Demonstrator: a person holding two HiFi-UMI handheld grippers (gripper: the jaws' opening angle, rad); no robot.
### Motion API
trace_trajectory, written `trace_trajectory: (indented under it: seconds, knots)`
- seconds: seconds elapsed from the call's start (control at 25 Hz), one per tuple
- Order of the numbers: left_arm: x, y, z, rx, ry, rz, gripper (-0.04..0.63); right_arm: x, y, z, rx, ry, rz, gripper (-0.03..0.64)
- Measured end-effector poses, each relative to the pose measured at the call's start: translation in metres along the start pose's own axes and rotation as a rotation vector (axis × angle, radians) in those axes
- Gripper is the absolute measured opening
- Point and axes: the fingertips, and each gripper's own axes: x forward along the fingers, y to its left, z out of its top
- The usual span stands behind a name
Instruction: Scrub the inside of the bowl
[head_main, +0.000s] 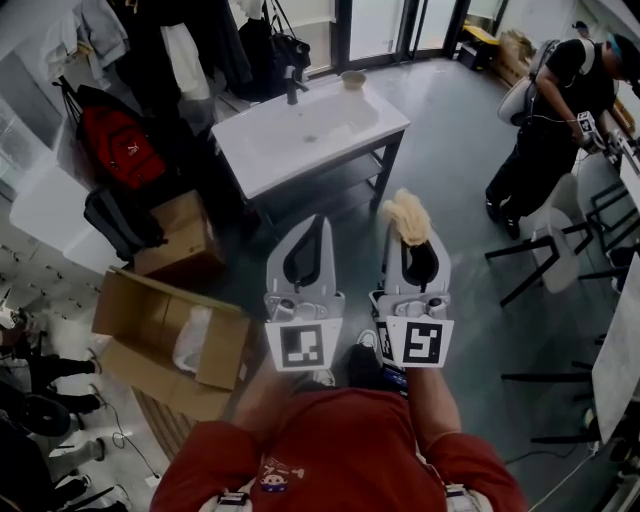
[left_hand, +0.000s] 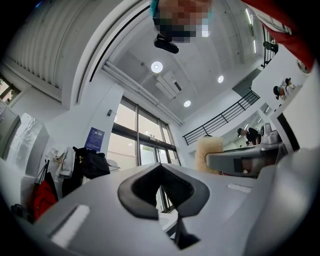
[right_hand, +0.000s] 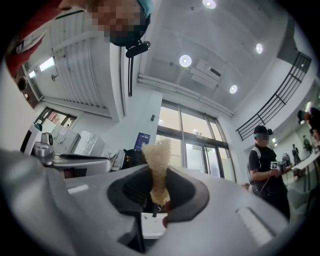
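Observation:
A small tan bowl (head_main: 352, 79) stands on the far right corner of the white sink table (head_main: 262, 165), beside a black faucet (head_main: 292, 85). Both grippers are held up side by side well short of the sink, over the grey floor. My left gripper (head_main: 316, 224) (left_hand: 161, 175) is shut with nothing between its jaws. A fluffy pale-yellow scrubber (head_main: 408, 216) (right_hand: 157, 157) sticks out past the tips of my right gripper (head_main: 412, 238) (right_hand: 158, 192), which is shut on it. The same scrubber (left_hand: 208, 152) shows in the left gripper view, off to the right.
An open cardboard box (head_main: 170, 345) and a closed one (head_main: 185, 240) lie on the floor at left, near a red backpack (head_main: 120, 145) and hanging coats. At the right, a person in black (head_main: 555, 120) stands by chairs (head_main: 555, 245) and a table.

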Motion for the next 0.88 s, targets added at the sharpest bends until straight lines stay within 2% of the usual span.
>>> trace_trajectory:
  seconds: [0.2, 0.88]
  knots:
    - [0.025, -0.013, -0.01, 0.028, 0.009, -0.017, 0.006, 0.015, -0.022, -0.012, 0.012, 0.001, -0.008, 0.076]
    - [0.146, -0.045, -0.052, 0.0, 0.02, 0.016, 0.006, 0.095, -0.119, -0.061, 0.046, 0.006, -0.007, 0.075]
